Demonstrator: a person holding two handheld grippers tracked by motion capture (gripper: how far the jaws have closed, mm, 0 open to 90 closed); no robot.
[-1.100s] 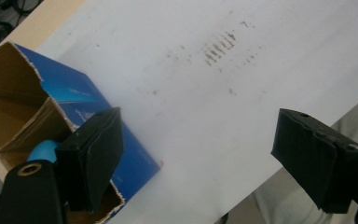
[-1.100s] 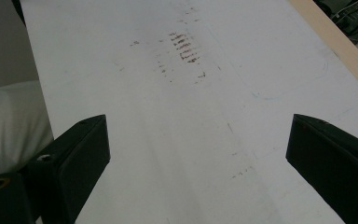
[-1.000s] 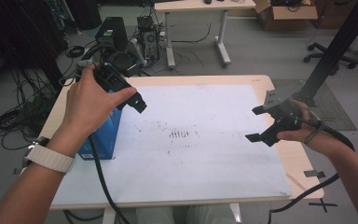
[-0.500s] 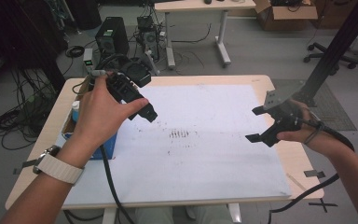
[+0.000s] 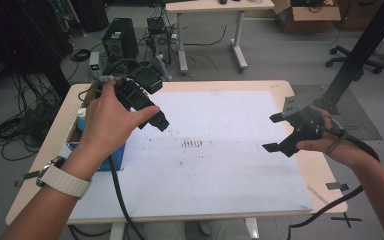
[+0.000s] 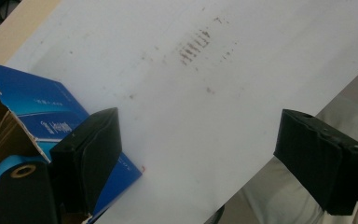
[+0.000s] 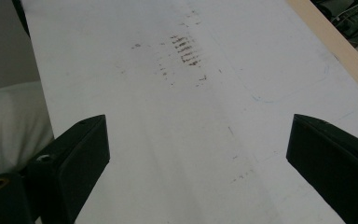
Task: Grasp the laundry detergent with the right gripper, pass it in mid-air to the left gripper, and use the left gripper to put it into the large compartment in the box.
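Hovering in the high view's upper left, the left gripper (image 5: 161, 123) sits just right of the blue box (image 5: 114, 152); the right gripper (image 5: 275, 132) is far off. In the left gripper view, released fingers (image 6: 91, 154) flank white sheet (image 6: 223, 116), box lower left. In the right gripper view, its fingers (image 7: 74, 154) spread, empty.

Grey floor (image 5: 260, 55); far desk (image 5: 215, 6) at centre, computer tower (image 5: 116, 36) and cables (image 5: 15, 132) at left, office chair (image 5: 352, 57) far right.
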